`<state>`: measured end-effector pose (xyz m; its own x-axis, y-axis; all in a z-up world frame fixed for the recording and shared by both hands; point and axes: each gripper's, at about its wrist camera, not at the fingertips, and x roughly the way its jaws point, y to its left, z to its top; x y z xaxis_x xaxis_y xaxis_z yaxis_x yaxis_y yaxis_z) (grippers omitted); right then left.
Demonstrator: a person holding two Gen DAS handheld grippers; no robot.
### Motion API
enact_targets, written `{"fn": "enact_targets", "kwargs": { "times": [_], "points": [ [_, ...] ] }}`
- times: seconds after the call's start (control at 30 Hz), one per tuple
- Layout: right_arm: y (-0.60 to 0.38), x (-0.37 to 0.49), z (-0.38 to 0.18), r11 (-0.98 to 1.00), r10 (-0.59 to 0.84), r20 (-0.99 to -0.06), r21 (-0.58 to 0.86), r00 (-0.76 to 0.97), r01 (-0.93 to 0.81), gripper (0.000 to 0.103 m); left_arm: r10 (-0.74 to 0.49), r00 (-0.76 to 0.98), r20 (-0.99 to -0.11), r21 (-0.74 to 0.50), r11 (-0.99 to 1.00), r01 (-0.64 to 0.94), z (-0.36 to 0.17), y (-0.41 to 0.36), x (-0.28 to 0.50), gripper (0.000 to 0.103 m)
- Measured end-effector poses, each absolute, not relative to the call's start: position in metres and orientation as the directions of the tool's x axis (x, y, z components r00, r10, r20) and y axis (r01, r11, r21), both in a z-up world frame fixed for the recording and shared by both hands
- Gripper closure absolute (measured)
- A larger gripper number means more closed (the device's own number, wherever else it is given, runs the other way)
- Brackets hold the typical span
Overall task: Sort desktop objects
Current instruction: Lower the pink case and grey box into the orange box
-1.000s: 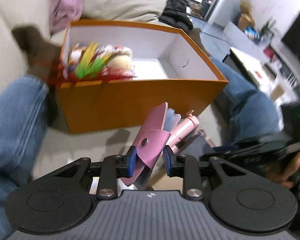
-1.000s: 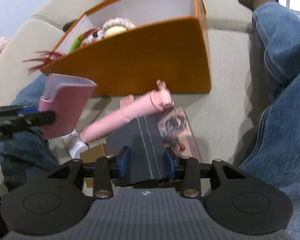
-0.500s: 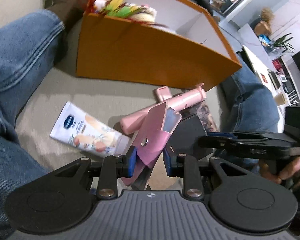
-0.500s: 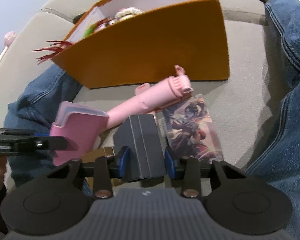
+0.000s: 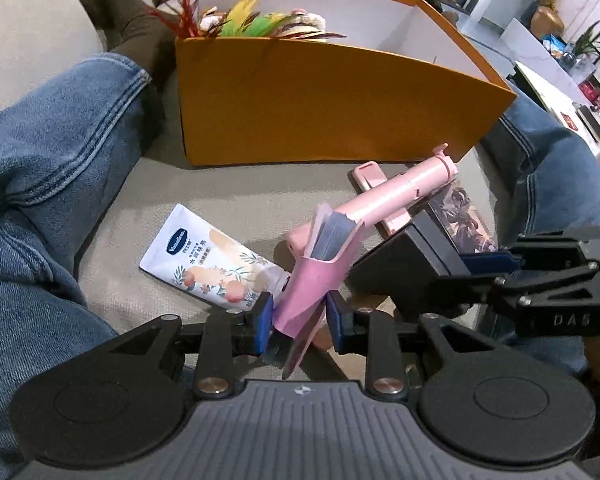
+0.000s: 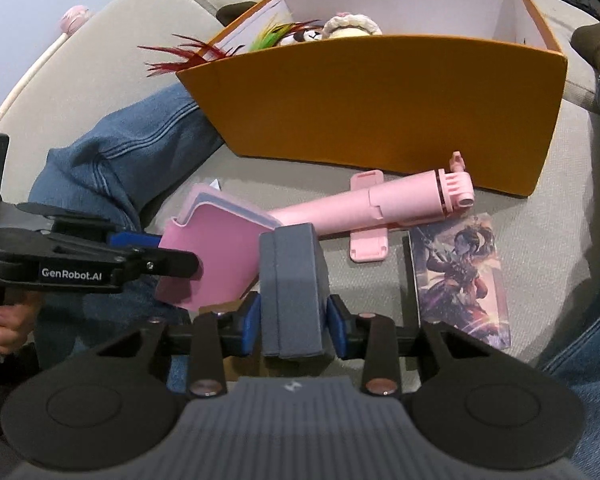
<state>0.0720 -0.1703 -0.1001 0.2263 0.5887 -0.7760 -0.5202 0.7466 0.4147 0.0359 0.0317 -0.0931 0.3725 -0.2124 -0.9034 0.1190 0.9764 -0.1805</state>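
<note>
My left gripper (image 5: 299, 322) is shut on a pink card holder (image 5: 320, 272), held low over the sofa seat; it also shows in the right wrist view (image 6: 216, 256). My right gripper (image 6: 294, 320) is shut on a grey box (image 6: 292, 288), which appears dark in the left wrist view (image 5: 412, 264). An orange box (image 5: 324, 108) with feathers and a plush toy (image 6: 352, 28) inside stands beyond both grippers. A pink selfie stick (image 6: 380, 204) lies in front of it.
A hand cream tube (image 5: 208, 260) lies on the beige cushion to the left. An illustrated card box (image 6: 460, 276) lies to the right. Legs in blue jeans (image 5: 48, 168) flank the area on both sides. A brown sock (image 5: 128, 20) rests beside the orange box.
Both grippers have drawn back and lower from the orange box, still holding their items. The tube and card box have come into view.
</note>
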Motion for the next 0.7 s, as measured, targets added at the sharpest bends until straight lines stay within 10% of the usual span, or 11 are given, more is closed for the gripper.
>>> {"fn": "enact_targets", "kwargs": {
  "times": [0.7],
  "points": [
    [-0.199, 0.132, 0.032, 0.791, 0.603, -0.557, 0.321, 0.571, -0.521, 0.067, -0.430, 0.589, -0.685, -0.400, 0.897, 0.189, 0.029, 0.029, 0.109, 0.082]
  ]
}}
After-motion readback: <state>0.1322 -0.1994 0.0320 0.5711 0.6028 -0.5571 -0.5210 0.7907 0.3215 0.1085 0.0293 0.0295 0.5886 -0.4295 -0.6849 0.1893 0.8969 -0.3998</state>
